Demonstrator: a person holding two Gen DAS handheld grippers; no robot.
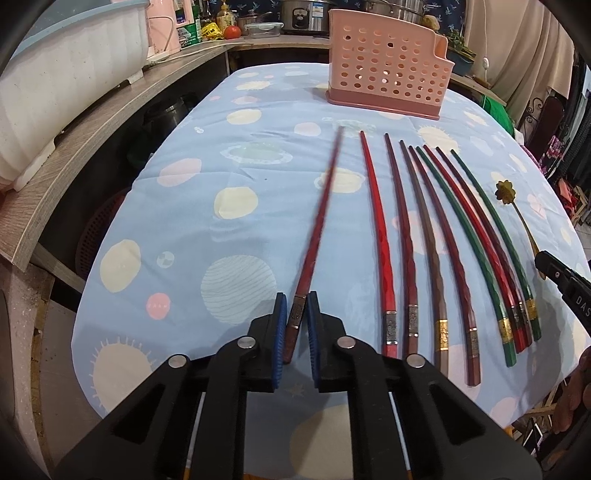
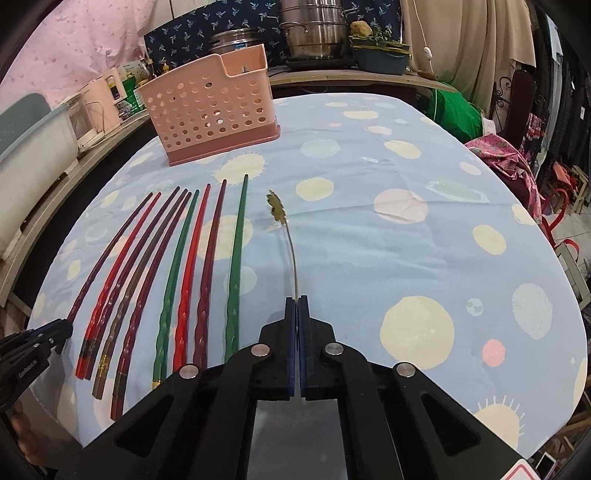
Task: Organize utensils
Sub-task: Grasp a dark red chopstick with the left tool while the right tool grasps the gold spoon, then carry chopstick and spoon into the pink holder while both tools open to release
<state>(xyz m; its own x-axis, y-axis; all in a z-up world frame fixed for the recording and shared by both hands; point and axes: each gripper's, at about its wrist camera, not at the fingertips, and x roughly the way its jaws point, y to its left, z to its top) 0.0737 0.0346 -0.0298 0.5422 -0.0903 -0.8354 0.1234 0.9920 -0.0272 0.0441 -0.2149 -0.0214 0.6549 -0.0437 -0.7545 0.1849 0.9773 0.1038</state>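
Note:
My left gripper (image 1: 297, 295) is shut on the banded end of a dark red chopstick (image 1: 321, 206), whose far end looks blurred and points toward the pink perforated holder (image 1: 388, 70). Several more red, brown and green chopsticks (image 1: 424, 229) lie side by side on the blue spotted tablecloth (image 1: 221, 166), right of the held one. In the right wrist view my right gripper (image 2: 296, 300) is shut on the thin handle of a gold flower-headed utensil (image 2: 291, 251) lying right of the chopstick row (image 2: 184, 266). The holder (image 2: 210, 114) stands at the back left there.
A white tub (image 1: 66, 74) sits on a wooden shelf (image 1: 110, 110) along the table's left side. Steel pots (image 2: 314, 33) and a planter (image 2: 380, 55) stand on the counter behind. A green bag (image 2: 454, 110) and pink cloth (image 2: 506, 155) lie off the right edge.

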